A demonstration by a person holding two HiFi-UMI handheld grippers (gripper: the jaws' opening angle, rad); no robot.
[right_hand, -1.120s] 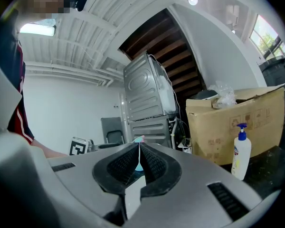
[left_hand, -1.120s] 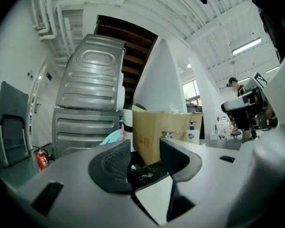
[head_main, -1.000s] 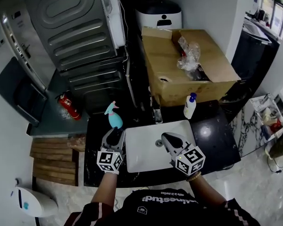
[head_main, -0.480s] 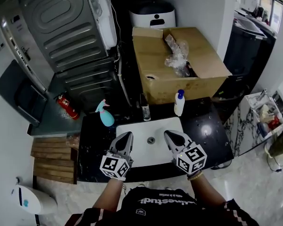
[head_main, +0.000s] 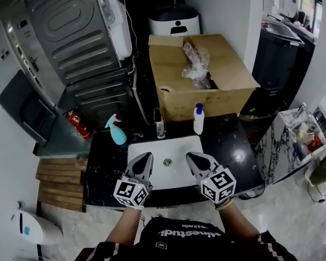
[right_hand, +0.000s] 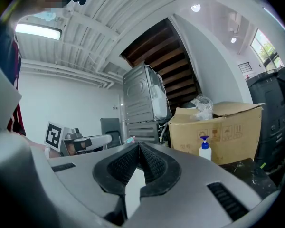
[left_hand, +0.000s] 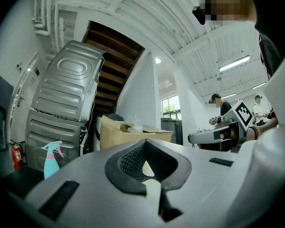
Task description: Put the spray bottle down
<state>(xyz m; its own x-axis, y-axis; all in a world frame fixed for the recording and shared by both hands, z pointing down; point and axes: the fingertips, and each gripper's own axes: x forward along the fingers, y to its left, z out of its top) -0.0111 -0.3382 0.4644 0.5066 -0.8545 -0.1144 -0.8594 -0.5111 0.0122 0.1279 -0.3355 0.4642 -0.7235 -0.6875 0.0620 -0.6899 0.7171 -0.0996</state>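
1. Spray bottle stands upright on the desk, at the far left corner of the sink, just off its rim. In the left gripper view it shows low at the left.
2. Left gripper hovers over the near left part of the sink, well apart from the bottle, which is farther and to its left. Its fingers are pressed together with nothing pinched, tips meeting.
3. Right gripper is over the near right part of the sink, even farther from the bottle. Its fingers are also pressed together and empty.
4. Writing: each gripper's cube carries black-and-white square markers. The cardboard box has printed handling symbols on its side in the right gripper view, with no readable words. The white print on the person's dark shirt is too small to read.
5. Materials: the bottle has a teal plastic body with a pink trigger. The desk is glossy black speckled stone and the sink is a white rectangle. A white pump bottle with a blue top stands at the far right of the sink. Crumpled clear plastic lies in the open box. The finger pads are black with a ribbed texture, set in grey shells.
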